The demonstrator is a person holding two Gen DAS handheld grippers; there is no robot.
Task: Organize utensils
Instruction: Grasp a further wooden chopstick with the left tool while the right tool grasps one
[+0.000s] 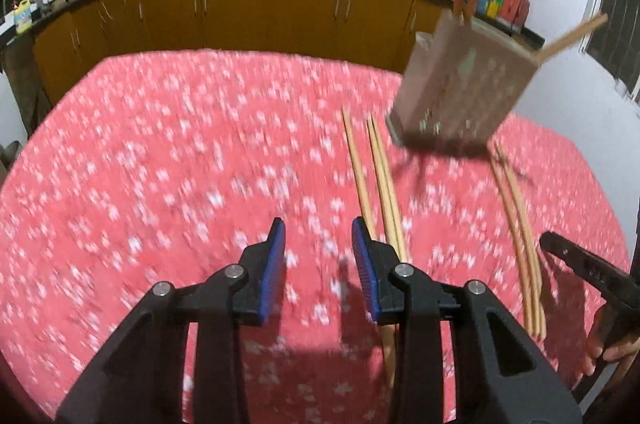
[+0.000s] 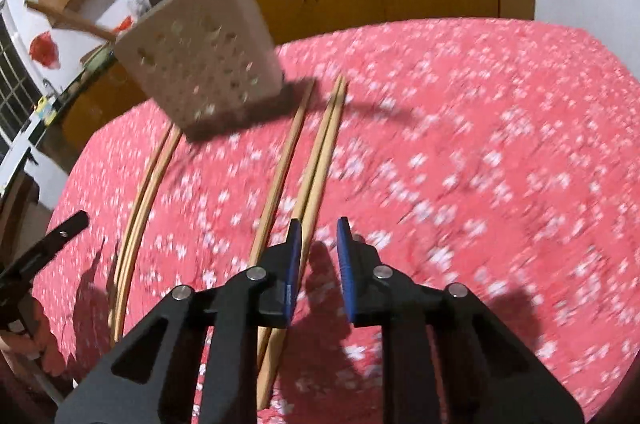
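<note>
A beige perforated utensil holder stands on the red flowered tablecloth with wooden chopsticks sticking up from it. It also shows in the right wrist view. Loose wooden chopsticks lie on the cloth in front of it, with another pair further right. My left gripper is open and empty, just left of the middle chopsticks. My right gripper is open and empty, with the middle chopsticks running under its left finger. A second pair lies to its left.
Yellow cabinets under a dark counter with pots and bottles stand behind the table. The other gripper shows at the right edge of the left wrist view and at the left edge of the right wrist view.
</note>
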